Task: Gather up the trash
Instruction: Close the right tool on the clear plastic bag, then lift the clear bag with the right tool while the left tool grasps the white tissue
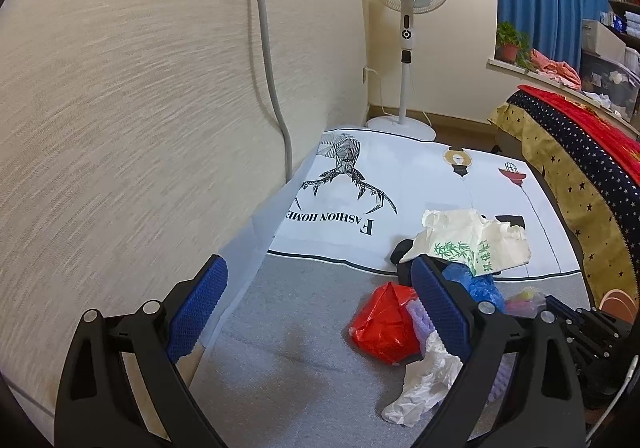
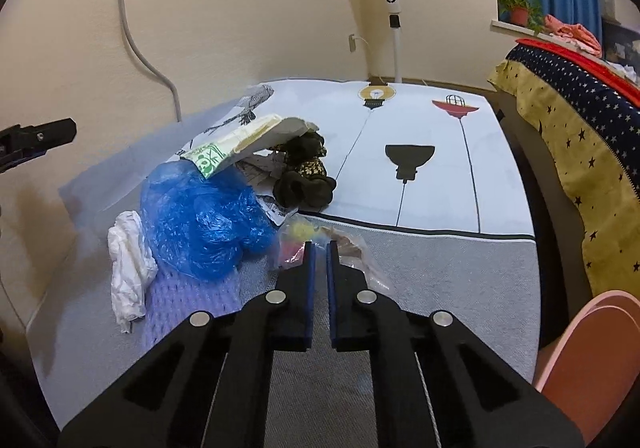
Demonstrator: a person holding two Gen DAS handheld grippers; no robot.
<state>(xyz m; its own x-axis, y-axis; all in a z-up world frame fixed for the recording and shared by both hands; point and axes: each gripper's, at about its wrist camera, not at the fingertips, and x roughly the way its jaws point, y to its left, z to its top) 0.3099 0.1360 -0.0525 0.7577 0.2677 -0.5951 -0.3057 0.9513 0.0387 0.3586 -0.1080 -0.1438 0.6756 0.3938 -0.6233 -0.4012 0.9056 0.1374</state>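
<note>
A heap of trash lies on the table. In the right wrist view my right gripper (image 2: 321,248) is shut on a clear plastic bag (image 2: 352,252) with coloured bits inside. Left of it lie a crumpled blue plastic bag (image 2: 200,219), a white plastic scrap (image 2: 128,268), a lilac foam net (image 2: 188,308), a cream paper bag with green print (image 2: 240,139) and a dark bundle (image 2: 304,175). In the left wrist view my left gripper (image 1: 320,280) is open and empty, held above the grey cloth, left of a red plastic bag (image 1: 384,324), the white scrap (image 1: 424,384) and the paper bag (image 1: 468,240).
The table carries a white printed cloth (image 2: 420,127) and a grey mat (image 1: 300,328). A wall with a grey cable (image 1: 268,47) runs along the left. A standing fan (image 1: 406,27) is behind. A starred blanket (image 2: 580,135) and a pink bin (image 2: 592,360) are at the right.
</note>
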